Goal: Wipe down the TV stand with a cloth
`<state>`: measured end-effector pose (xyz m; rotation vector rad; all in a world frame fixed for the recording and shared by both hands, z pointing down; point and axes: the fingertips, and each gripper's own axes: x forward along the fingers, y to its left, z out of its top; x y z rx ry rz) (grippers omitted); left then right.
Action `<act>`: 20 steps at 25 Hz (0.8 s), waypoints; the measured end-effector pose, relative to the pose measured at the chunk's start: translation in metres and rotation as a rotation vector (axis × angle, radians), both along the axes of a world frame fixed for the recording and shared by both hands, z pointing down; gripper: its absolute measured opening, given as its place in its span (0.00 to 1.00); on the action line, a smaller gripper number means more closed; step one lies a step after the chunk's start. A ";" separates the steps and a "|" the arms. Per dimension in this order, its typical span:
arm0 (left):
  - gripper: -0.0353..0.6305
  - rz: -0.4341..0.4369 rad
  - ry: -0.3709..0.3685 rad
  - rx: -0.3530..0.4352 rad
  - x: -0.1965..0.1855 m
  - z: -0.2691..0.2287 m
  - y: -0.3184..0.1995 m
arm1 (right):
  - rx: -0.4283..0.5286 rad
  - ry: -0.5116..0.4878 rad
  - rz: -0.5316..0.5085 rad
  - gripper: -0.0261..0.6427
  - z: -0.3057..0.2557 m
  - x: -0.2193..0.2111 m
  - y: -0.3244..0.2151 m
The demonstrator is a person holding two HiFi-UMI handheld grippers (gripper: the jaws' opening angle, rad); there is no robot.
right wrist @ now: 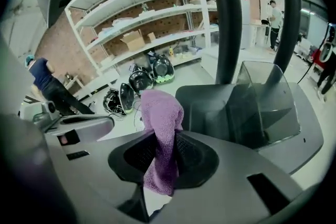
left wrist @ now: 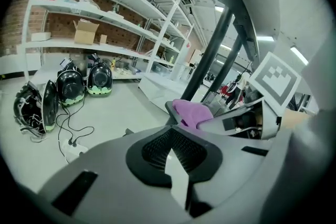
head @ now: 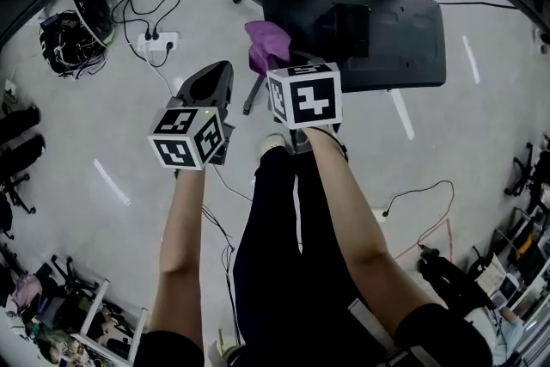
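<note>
Right gripper [right wrist: 161, 162] clenched on cloth [right wrist: 160, 113]; purple wad sticks out past jaws, likely as wiping pad. Cloth held by left edge of stand base [head: 378, 39], contact unclear. Left gripper [left wrist: 173, 157] jaws together, empty, off to side over floor, clear of wipe path.
</note>
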<state>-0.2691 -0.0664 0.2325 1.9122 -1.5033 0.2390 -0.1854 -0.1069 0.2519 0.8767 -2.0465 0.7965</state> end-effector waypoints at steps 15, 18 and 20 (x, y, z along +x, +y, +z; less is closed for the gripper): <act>0.06 0.010 0.025 0.005 -0.005 0.008 -0.020 | 0.118 0.141 0.156 0.19 0.019 0.029 -0.032; 0.06 0.032 0.032 0.004 0.006 0.010 -0.026 | 0.166 0.187 0.169 0.19 0.017 0.038 -0.037; 0.06 0.047 0.034 0.001 0.012 0.012 -0.029 | 0.206 0.241 0.150 0.19 0.016 0.043 -0.039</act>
